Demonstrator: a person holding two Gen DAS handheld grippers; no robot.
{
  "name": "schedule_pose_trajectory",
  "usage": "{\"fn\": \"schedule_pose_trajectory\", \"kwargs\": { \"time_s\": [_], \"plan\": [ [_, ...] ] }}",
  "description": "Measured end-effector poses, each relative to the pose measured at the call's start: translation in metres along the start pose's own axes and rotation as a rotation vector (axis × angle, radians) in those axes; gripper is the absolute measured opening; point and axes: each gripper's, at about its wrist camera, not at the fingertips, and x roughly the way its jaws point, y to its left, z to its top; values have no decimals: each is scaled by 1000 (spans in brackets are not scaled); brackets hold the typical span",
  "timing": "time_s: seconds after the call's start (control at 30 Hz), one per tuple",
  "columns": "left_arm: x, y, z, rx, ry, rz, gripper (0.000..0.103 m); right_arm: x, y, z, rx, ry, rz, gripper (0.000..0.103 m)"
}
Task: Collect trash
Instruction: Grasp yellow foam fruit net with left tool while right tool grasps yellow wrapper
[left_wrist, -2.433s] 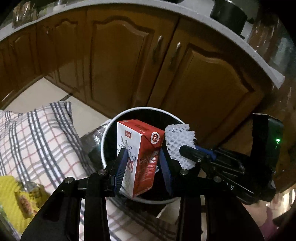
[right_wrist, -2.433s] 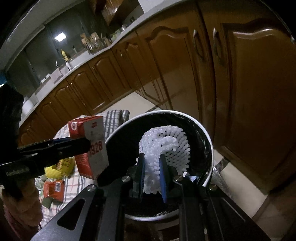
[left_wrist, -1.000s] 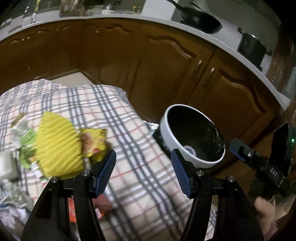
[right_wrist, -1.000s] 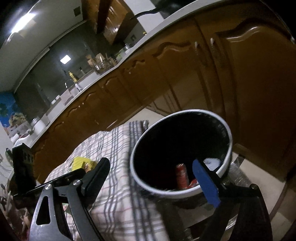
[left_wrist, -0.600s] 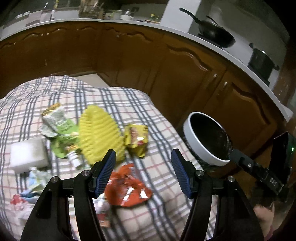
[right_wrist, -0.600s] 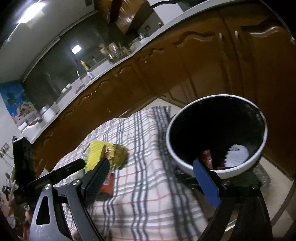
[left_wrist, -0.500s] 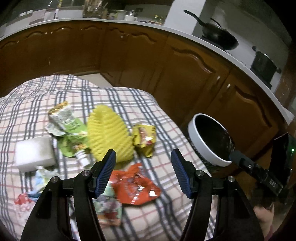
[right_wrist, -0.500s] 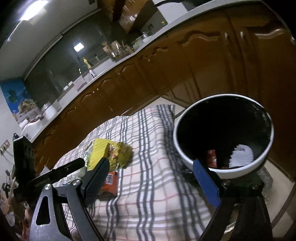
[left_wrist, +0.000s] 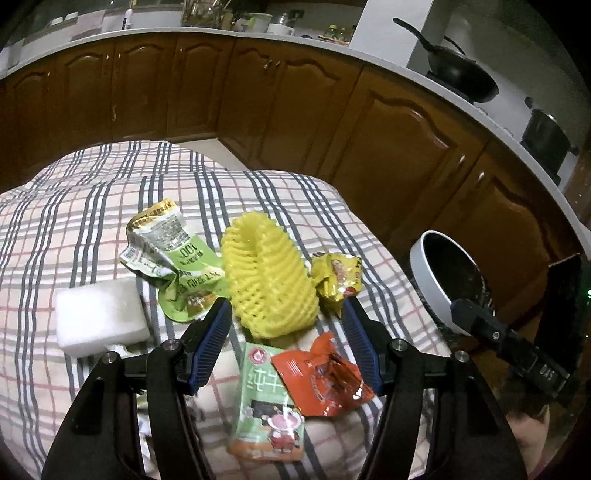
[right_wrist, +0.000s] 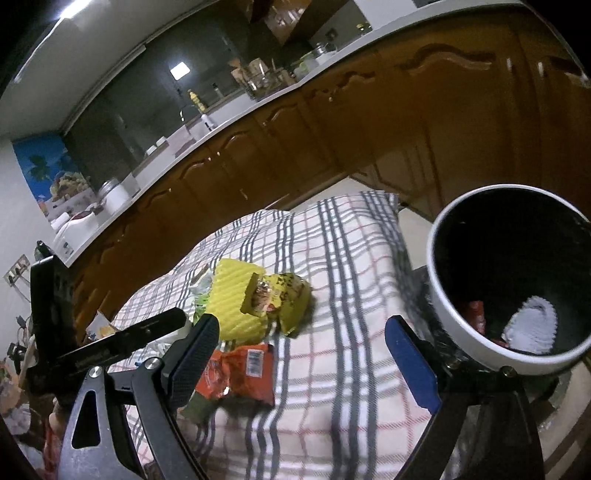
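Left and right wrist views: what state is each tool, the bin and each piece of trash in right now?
Left tool: open, empty.
Right tool: open, empty.
Trash bin: upright beside the checked cloth, red carton and white foam net inside.
Yellow foam net: lying on the cloth.
Orange wrapper: crumpled, torn open.
Green pouch: crumpled, flattened.
Yellow snack bag: crumpled.
Green carton: lying flat.
White foam block: lying flat.

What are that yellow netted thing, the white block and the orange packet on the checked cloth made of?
Yellow net sleeve: soft foam mesh, judging by its puffy open lattice. White block: probably foam or sponge, matte and slightly fuzzy. Orange packet: glossy plastic or foil film, crinkled and catching the light.
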Motion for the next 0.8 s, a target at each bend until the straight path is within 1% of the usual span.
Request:
{"fn": "schedule_pose_trajectory", "kwargs": {
  "time_s": [0.07, 0.1, 0.13, 0.2, 0.23, 0.27, 0.33, 0.37, 0.5, 0.57, 0.6, 0.63, 0.67, 0.7, 0.73, 0.8],
  "plan": [
    [4, 0, 3, 5, 11, 4, 62, 7, 2, 3, -3, 10, 10, 90],
    [7, 0, 4, 9, 18, 6, 62, 11, 3, 5, -7, 15, 12, 86],
    [10, -1, 5, 13, 25, 7, 62, 16, 4, 6, -9, 23, 18, 79],
    [17, -2, 5, 21, 36, 7, 60, 26, 5, 10, -4, 46, 31, 70],
    [20, -2, 6, 23, 39, 5, 54, 30, 5, 10, 0, 54, 37, 64],
    [24, -3, 6, 25, 48, -2, 51, 34, 5, 11, 2, 62, 40, 61],
    [31, -3, 6, 29, 62, -10, 44, 41, 4, 14, 5, 76, 45, 52],
    [35, -3, 6, 30, 65, -10, 44, 46, 3, 15, 12, 84, 51, 50],
    [51, -2, 10, 30, 91, -15, 34, 62, 0, 21, 33, 115, 74, 45],
    [57, -2, 11, 36, 106, -17, 32, 72, -1, 23, 41, 136, 85, 44],
    [60, -2, 11, 38, 114, -18, 28, 77, -1, 23, 42, 147, 88, 42],
    [62, -3, 11, 40, 124, -20, 24, 83, -1, 22, 44, 163, 91, 39],
    [66, -3, 10, 43, 133, -24, 21, 88, -1, 21, 47, 177, 92, 35],
    [68, -3, 9, 46, 138, -26, 15, 92, -2, 20, 49, 188, 97, 23],
    [69, -3, 8, 50, 142, -27, 11, 97, -1, 18, 50, 203, 104, 10],
    [68, -4, 7, 54, 134, -31, 10, 99, 0, 14, 44, 209, 115, 8]
  ]
}}
